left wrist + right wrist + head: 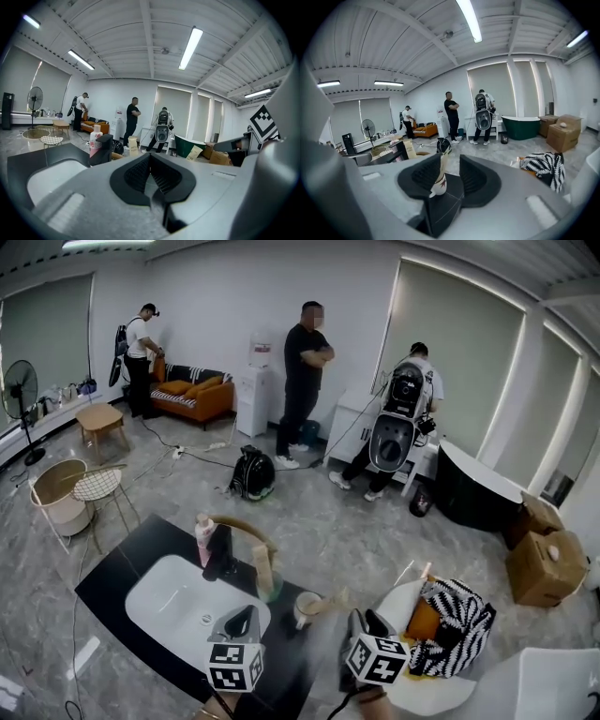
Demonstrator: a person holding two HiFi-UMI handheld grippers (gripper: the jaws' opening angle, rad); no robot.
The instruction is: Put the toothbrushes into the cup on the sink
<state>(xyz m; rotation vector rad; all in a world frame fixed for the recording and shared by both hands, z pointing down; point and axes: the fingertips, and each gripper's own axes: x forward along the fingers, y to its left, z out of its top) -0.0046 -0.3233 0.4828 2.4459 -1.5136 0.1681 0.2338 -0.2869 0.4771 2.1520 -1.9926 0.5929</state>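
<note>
The black worktop (111,579) with its white oval basin (164,607) lay below both tools. The left tool (150,160) was closed tight and empty. The right tool (451,165) stood wide. The pale ceramic cup (306,608) sat on the worktop just beside the basin, near that tool's tips. A white-handled toothbrush (437,182) with a red mark leaned on one pad between the jaws, clear of the other. By that, this brush was not yet in the cup; whether the cup held others could not be told.
</note>
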